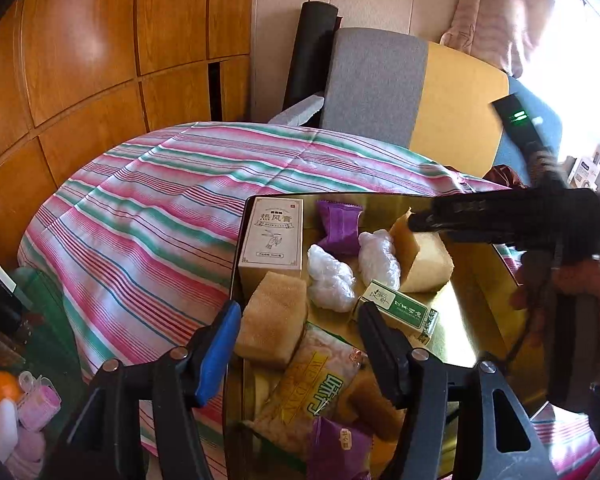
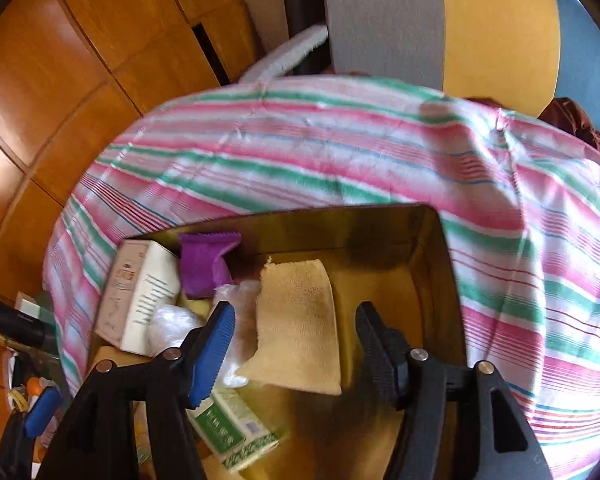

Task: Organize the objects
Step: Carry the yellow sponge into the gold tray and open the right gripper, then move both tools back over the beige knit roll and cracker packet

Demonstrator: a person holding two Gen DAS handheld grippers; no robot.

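Note:
A gold tray [image 1: 480, 320] on the striped cloth holds a beige box [image 1: 271, 236], purple packets [image 1: 340, 226], two white plastic wads [image 1: 332, 280], a green-white box [image 1: 396, 312], sponges [image 1: 274, 316] and a yellow snack bag [image 1: 312, 392]. My left gripper [image 1: 296, 336] is open above the near sponge and snack bag. My right gripper [image 2: 296, 340] is open just over a tan sponge [image 2: 296, 324] in the tray [image 2: 432, 248]; in the left wrist view its tips [image 1: 414, 220] touch that sponge [image 1: 424, 260].
The striped cloth [image 1: 160, 200] covers the table. A grey and yellow chair [image 1: 412, 92] stands behind it, and a wooden wall [image 1: 80, 60] is to the left. Small bottles and pink containers [image 1: 20, 404] sit low at the left.

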